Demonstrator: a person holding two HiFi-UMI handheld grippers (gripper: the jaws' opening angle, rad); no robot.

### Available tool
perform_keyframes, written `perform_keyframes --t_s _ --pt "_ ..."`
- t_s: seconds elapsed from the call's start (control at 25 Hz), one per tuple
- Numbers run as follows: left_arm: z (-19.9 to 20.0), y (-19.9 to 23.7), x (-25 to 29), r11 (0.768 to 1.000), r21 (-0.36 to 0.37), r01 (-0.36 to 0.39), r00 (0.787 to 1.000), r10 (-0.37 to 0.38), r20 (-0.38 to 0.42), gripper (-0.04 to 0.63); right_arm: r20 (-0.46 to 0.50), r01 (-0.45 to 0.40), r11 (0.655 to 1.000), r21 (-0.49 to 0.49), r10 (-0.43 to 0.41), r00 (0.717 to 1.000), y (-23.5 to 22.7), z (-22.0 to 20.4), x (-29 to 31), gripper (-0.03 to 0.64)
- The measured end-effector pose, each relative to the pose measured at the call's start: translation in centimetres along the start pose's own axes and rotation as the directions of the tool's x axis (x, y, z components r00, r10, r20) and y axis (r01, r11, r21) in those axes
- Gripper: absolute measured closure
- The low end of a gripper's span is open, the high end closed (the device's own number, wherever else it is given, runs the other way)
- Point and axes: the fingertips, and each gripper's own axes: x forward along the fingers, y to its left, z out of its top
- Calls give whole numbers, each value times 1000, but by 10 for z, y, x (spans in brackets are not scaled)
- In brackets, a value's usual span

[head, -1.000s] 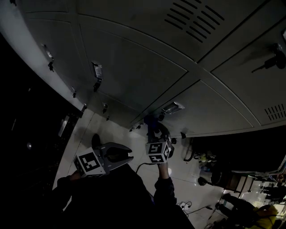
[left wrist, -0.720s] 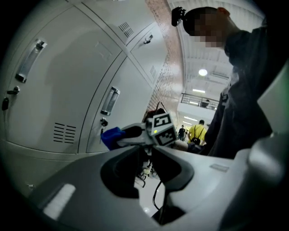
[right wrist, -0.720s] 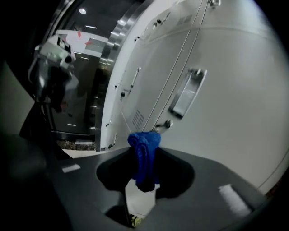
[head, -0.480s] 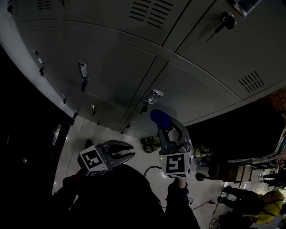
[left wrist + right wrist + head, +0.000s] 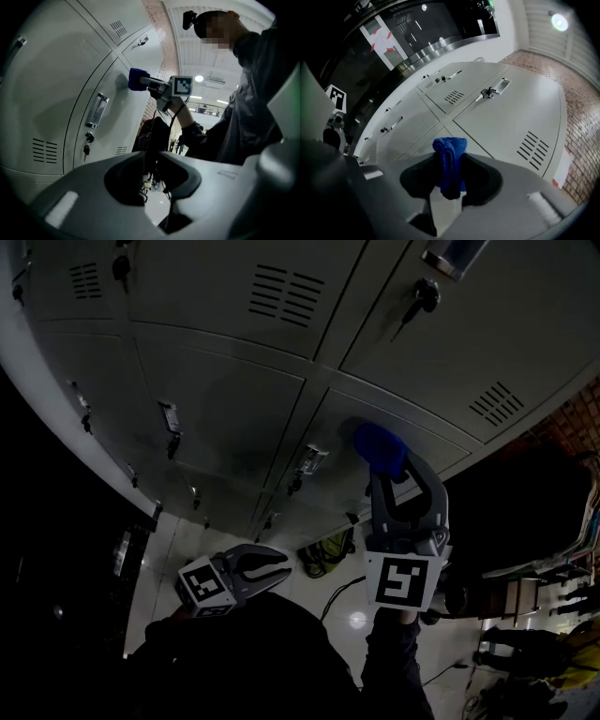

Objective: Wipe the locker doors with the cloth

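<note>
A bank of grey locker doors point(image 5: 234, 399) fills the head view. My right gripper point(image 5: 386, 465) is raised and shut on a bunched blue cloth point(image 5: 379, 447). The cloth sits at a middle-row door, just right of a handle; I cannot tell whether it touches. In the right gripper view the cloth point(image 5: 450, 164) stands pinched between the jaws of the right gripper point(image 5: 449, 157), with the doors point(image 5: 506, 117) beyond. The left gripper view shows the cloth point(image 5: 137, 78) meeting the door point(image 5: 56, 93). My left gripper point(image 5: 281, 570) hangs low, its jaws closed on nothing.
Door handles point(image 5: 307, 461) with keys point(image 5: 86, 140) stick out from the doors, and vent slots point(image 5: 281, 294) mark the upper ones. Bags and a cable point(image 5: 323, 554) lie on the shiny floor below. A brick wall point(image 5: 581, 122) ends the row on the right.
My right gripper has risen with the blue cloth from near the floor up to the middle-row door. The head view has tilted upward. The left gripper has hardly moved.
</note>
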Motion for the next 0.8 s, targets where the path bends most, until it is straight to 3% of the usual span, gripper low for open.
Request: perform_keyframes --t_s 0.4,0.8 --pt "0 23 -22 1000 -14 -20 1000 20 8 523 -35 83 996 22 -82 996 -7 -6 15 491" --pt "-17 16 -15 999 -53 -3 999 1 -43 523 -84 -23 992 123 33 996 50 -60 23 488"
